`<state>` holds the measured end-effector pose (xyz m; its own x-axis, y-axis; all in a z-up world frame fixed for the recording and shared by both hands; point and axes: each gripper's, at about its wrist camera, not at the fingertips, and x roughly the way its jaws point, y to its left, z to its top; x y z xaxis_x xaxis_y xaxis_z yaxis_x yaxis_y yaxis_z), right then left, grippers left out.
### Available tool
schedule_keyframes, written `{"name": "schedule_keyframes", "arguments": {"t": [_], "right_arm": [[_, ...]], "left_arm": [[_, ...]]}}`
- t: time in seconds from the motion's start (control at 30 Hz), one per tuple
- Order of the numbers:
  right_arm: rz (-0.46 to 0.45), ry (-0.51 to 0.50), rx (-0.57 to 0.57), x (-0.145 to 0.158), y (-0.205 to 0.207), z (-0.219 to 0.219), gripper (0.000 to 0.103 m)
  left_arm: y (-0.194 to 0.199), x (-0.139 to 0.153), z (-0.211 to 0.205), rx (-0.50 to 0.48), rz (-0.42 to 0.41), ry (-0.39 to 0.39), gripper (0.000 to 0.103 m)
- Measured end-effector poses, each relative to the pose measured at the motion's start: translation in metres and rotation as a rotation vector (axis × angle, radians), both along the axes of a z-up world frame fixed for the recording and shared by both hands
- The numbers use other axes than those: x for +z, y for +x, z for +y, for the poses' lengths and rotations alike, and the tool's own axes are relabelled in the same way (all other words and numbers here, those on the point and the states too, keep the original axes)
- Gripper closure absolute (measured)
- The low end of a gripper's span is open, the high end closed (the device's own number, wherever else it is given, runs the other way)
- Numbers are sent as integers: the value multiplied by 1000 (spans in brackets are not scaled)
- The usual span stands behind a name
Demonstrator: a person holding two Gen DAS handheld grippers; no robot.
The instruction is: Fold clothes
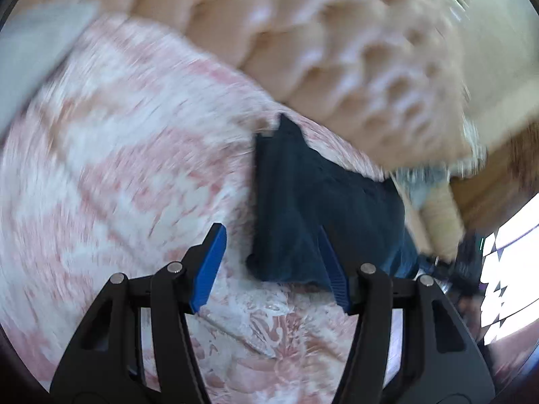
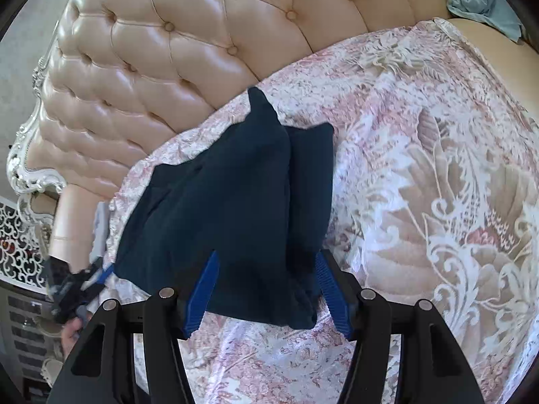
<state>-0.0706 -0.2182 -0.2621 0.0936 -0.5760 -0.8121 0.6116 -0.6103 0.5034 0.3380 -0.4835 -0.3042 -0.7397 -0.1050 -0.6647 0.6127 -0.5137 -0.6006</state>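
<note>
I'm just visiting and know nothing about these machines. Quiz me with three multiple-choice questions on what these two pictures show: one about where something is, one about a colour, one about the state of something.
1. Where does the dark garment lie?
A. On the floral bedspread
B. On a wooden floor
C. In a laundry basket

2. What colour is the garment?
A. Bright yellow
B. Dark navy blue
C. White

3. How do the right tongs stand?
A. Clamped tight on a pillow
B. Open, their blue fingers apart on either side of the garment's near edge
C. Shut on a hanger

Answers:
1 A: the pink and white patterned spread shows all around the cloth, below the tufted headboard.
2 B: it reads as deep navy in both views.
3 B: a wide gap separates the fingers, and neither pad visibly presses the cloth.
</note>
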Motion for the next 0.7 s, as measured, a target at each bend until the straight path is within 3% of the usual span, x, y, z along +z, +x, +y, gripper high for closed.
{"name": "schedule_keyframes", "arguments": {"t": [0.07,0.13,0.17,0.2,0.23,0.3,0.43,0.7], "right_arm": [[33,13,17,1,5,-1,44],[70,28,30,4,9,0,61],[63,35,30,2,8,0,64],[55,38,30,2,7,1,72],[50,36,32,3,7,3,82],[75,27,53,11,13,9,91],[107,27,88,19,31,17,92],[100,8,41,9,48,36,92]], "left_arm": [[-14,-1,0,-42,-56,-8,43],[-27,-11,-5,-48,-152,15,43],[-31,-13,-7,-65,-141,29,44],[-35,-15,-8,-82,-131,43,62],[-39,-17,-10,-99,-121,57,91],[-42,-14,-8,-101,-139,34,91],[-39,-11,-7,-82,-138,34,91],[-29,-16,-7,-68,-140,36,91]]}}
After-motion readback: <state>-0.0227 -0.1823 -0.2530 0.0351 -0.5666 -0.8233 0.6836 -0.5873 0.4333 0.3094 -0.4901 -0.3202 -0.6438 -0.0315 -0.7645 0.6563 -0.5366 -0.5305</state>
